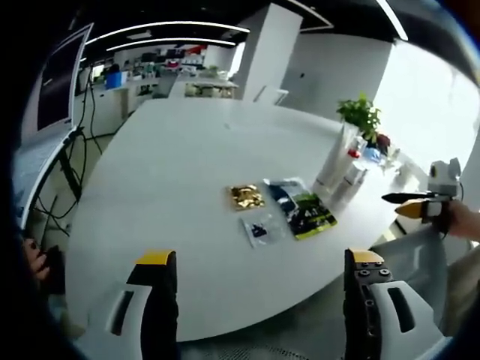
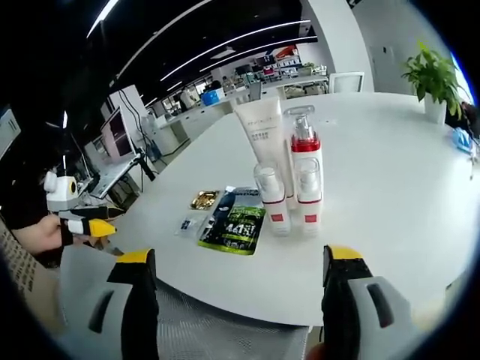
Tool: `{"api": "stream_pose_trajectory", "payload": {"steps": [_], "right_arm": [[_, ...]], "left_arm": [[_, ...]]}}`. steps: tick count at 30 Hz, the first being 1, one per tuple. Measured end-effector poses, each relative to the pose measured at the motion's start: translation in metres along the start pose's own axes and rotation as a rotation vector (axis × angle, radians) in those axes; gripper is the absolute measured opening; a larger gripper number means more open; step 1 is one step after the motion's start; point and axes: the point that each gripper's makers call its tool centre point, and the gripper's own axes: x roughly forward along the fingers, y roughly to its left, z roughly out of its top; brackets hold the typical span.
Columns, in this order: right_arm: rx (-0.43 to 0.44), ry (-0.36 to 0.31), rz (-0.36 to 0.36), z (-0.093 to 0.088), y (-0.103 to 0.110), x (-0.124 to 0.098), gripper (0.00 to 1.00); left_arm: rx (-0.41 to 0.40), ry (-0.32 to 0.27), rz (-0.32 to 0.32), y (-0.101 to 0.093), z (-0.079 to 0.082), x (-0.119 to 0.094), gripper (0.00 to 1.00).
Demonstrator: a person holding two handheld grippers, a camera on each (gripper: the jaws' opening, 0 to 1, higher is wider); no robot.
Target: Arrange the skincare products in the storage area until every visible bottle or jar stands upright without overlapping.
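Here, the left gripper (image 1: 259, 281) is held off the near edge of the white tabletop (image 1: 187, 172), its fingers (image 1: 156, 289) spread wide with nothing between them. The right gripper (image 2: 238, 281) is likewise held off the tabletop edge, fingers wide apart and empty; it is also seen at the right side of the left gripper view, held in a hand (image 1: 465, 221), with its yellow tips looking close together there, though this is too small to be sure. In the right gripper view the skincare products are grouped on the tabletop ahead: a tall white tube (image 2: 259, 139) stands upright at the back, a clear-capped pump bottle (image 2: 304, 176) with a red band stands in front of it, and a small white bottle (image 2: 271, 199) stands just beside the pump bottle, apparently touching it. All three are upright. Flat sachets are laid to their left: a green-and-black sachet (image 2: 236, 225), a gold sachet (image 2: 204, 199) and a small clear sachet (image 2: 187, 223), near one another. In the left gripper view the same sachets are seen mid-tabletop, with the white products standing past them near a potted plant (image 1: 360, 114). A monitor (image 1: 60, 75) is seen at the left.
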Motion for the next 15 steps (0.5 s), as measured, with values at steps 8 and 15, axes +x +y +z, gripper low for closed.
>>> {"api": "stream_pose_trajectory", "payload": {"steps": [8, 15], "right_arm": [[0.001, -0.001, -0.001, 0.0002, 0.0012, -0.0004, 0.92], [0.001, -0.001, -0.002, -0.0001, 0.0001, -0.0003, 0.92]], "left_arm": [[-0.002, 0.002, 0.002, 0.0010, -0.0005, 0.0001, 0.89], [-0.004, -0.001, 0.004, 0.0010, -0.0001, -0.0006, 0.89]]}}
